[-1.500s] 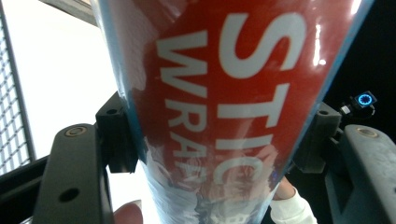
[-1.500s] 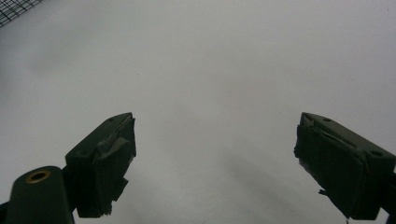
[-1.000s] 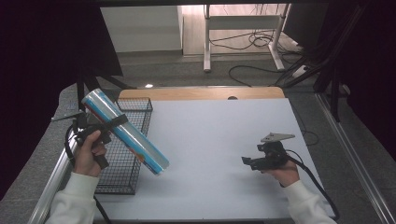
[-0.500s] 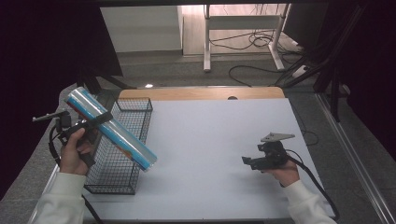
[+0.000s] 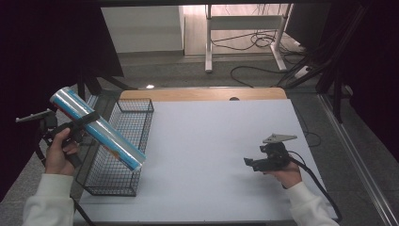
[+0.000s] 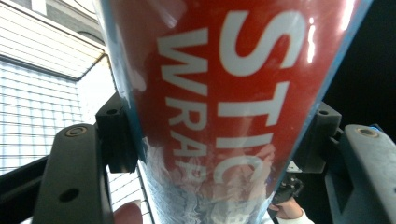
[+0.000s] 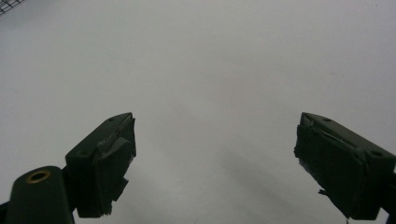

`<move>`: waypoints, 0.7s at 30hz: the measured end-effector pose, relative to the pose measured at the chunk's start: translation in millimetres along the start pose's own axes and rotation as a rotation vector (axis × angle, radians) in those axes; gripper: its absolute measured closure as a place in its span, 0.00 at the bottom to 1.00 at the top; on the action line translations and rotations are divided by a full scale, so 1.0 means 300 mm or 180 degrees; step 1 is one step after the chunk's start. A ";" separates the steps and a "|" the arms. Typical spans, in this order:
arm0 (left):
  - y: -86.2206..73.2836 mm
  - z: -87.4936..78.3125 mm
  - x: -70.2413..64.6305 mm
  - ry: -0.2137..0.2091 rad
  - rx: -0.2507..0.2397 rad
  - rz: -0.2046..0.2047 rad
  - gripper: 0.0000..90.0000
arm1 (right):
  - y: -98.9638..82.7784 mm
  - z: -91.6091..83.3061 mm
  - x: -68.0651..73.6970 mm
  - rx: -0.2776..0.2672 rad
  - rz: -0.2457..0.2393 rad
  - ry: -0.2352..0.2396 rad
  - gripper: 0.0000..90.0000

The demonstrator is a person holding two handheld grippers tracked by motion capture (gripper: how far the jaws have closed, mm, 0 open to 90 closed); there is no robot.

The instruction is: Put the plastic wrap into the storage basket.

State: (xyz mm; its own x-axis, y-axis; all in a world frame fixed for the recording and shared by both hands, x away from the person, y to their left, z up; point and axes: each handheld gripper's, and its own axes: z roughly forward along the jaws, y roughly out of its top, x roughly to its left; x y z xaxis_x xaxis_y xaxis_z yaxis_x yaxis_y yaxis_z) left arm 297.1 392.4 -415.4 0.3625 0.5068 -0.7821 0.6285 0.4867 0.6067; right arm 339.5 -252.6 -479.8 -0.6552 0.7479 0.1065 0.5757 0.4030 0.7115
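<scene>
A long shiny roll of wrap (image 5: 98, 129), blue and silver with a red printed label (image 6: 224, 112), hangs tilted over the black wire basket (image 5: 136, 109) at the table's left. My left gripper (image 5: 81, 123) is shut on the roll near its upper end, both pads pressed against its sides. The roll's lower end points down over the basket's right wall. My right gripper (image 5: 249, 162) rests low over the white table top (image 5: 211, 141) at the right, jaws wide open with nothing between them (image 7: 215, 158).
The basket stands along the table's left edge. A wooden strip (image 5: 202, 94) runs along the far edge. Beyond it are a desk frame (image 5: 244, 28) and floor cables (image 5: 263, 42). A cable (image 5: 315, 181) trails from my right gripper.
My left gripper has carried the roll leftward and slightly up, from over the table's white surface to above the basket. The right gripper has stayed put.
</scene>
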 end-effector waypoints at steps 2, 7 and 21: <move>0.009 -0.016 0.004 0.0001 -0.0005 -0.0007 0.36 | 0.000 -0.001 -0.001 -0.0005 0.0004 -0.0002 0.14; 0.034 -0.057 0.005 0.0044 -0.0021 0.0032 0.36 | 0.000 0.000 -0.001 0.0003 0.0002 -0.0009 0.14; 0.023 -0.050 0.047 0.0380 0.0263 0.0090 0.36 | 0.000 0.004 -0.002 0.0026 0.0009 -0.0023 0.14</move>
State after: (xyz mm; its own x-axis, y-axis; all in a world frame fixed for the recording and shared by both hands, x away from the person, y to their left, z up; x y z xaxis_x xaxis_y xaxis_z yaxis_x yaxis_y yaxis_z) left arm 296.1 413.7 -420.2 0.2996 0.6029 -0.7394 0.6754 0.4133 0.6107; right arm 340.4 -252.5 -480.7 -0.6501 0.7528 0.1035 0.5815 0.4052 0.7055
